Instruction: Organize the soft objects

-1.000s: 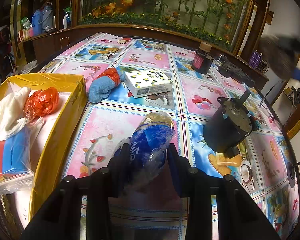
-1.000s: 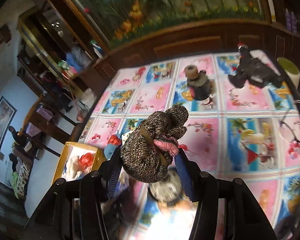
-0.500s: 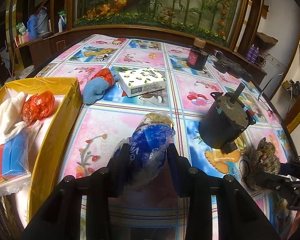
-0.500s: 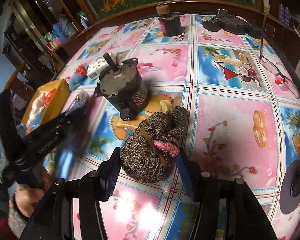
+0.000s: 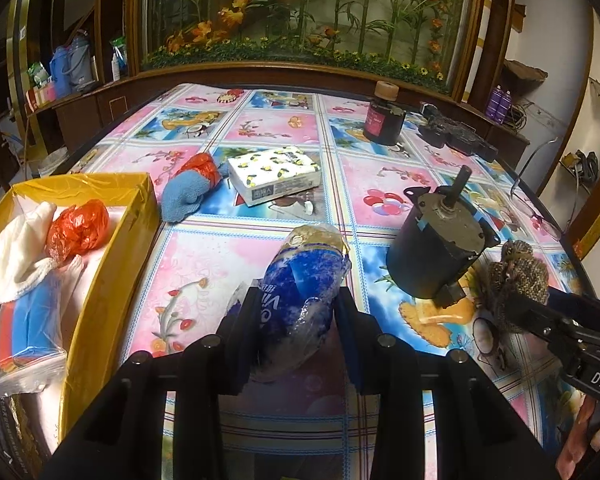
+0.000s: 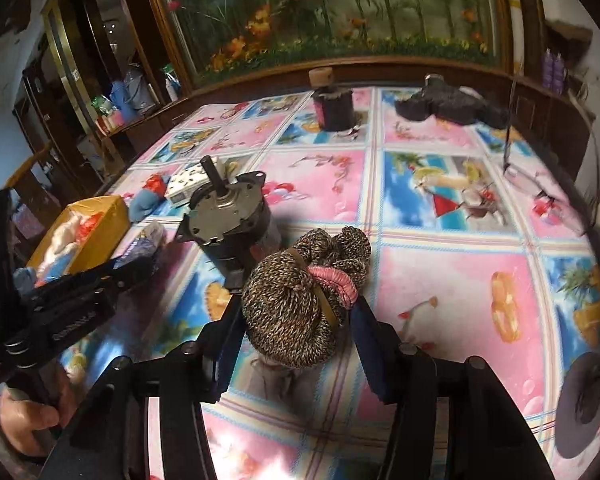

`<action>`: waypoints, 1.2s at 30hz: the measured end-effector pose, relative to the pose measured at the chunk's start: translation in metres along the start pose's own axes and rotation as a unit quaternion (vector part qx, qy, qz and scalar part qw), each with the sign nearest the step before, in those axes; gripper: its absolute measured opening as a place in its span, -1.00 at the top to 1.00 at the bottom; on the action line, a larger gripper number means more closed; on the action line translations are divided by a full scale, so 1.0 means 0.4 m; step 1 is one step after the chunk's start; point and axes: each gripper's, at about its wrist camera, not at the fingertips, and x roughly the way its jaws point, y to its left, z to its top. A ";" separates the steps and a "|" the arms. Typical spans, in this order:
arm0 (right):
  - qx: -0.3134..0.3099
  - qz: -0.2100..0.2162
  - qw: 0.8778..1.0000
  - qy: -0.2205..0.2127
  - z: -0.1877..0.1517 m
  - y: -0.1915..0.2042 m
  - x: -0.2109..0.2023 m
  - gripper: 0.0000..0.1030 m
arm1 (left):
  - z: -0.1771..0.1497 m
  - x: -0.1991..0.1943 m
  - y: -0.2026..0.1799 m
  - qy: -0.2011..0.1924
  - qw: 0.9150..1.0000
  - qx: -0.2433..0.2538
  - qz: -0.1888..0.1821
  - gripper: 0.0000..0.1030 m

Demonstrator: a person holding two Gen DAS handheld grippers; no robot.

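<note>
Centrally, a blue plastic-wrapped soft pack is sitting squeezed between the fingers of the left hand-held gripper, over the patterned tabletop beside a yellow box holding cloths. To its right, the right hand-held gripper, whose jaws have just been closing, is flanking a speckled knitted bundle resting on the tabletop just beside a black motor; whether its pads are pressing is unclear.

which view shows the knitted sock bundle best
The right wrist view: the knitted sock bundle sits centred and close between the right gripper's fingers, with its brown band and pink cuff plain. The left wrist view shows it small near the right edge, beside the black motor and partly hidden behind the right gripper.
</note>
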 end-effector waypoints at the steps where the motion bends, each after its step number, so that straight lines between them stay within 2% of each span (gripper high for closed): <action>1: 0.002 0.006 1.000 0.003 0.000 -0.003 0.004 -0.10 | 0.001 -0.006 -0.004 -0.006 1.000 0.003 0.001 0.31; 6: 0.002 -0.002 1.000 -0.003 -0.003 -0.006 0.002 -0.10 | 0.006 -0.041 -0.014 -0.044 0.999 0.015 0.013 0.31; 13: -0.011 -0.018 1.000 -0.018 -0.007 0.002 -0.011 -0.10 | 0.008 -0.066 -0.035 -0.074 0.996 0.035 0.025 0.31; 36: -0.024 -0.016 0.999 -0.032 -0.011 0.017 -0.027 -0.10 | 0.002 -0.077 -0.055 -0.084 0.995 0.049 0.037 0.31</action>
